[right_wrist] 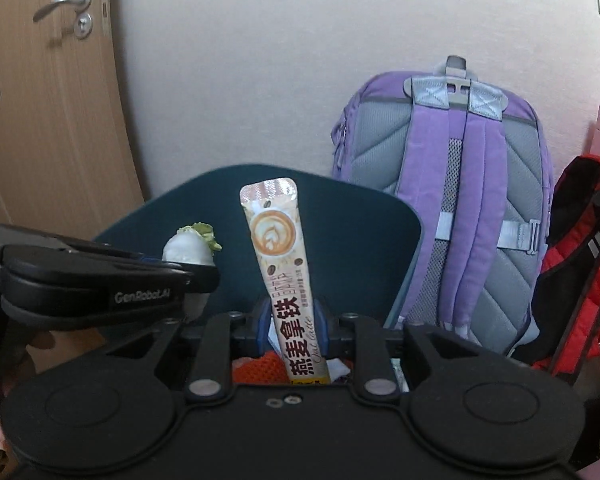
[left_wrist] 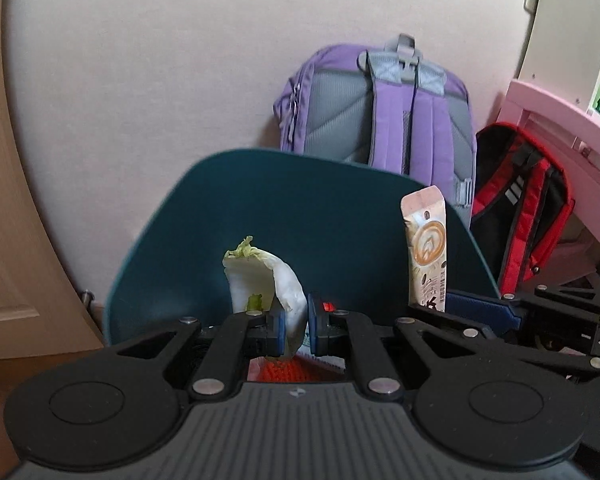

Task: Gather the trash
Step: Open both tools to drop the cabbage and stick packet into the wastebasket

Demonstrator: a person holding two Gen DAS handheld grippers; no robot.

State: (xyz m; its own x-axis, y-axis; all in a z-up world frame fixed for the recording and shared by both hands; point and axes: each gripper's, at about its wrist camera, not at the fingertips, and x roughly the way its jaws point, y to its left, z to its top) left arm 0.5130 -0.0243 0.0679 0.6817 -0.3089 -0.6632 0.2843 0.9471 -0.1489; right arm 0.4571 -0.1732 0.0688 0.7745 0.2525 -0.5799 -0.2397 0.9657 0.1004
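Both grippers are loaded: left gripper [left_wrist: 294, 328] pinches a cabbage leaf [left_wrist: 268, 276], right gripper [right_wrist: 294, 320] a coffee sachet [right_wrist: 278, 256] — poised above the bin [right_wrist: 340, 216] at centre frame; dropping remains.

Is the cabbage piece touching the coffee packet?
Apart. The left wrist view shows the cabbage piece in the left gripper, with dark bin wall plainly between it and the coffee packet.

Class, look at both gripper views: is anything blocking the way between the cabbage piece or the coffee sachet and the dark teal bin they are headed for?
Nothing visible blocks either. The left gripper holds the cabbage piece and the right gripper holds the coffee sachet, both right at the open bin, with only trash showing below.
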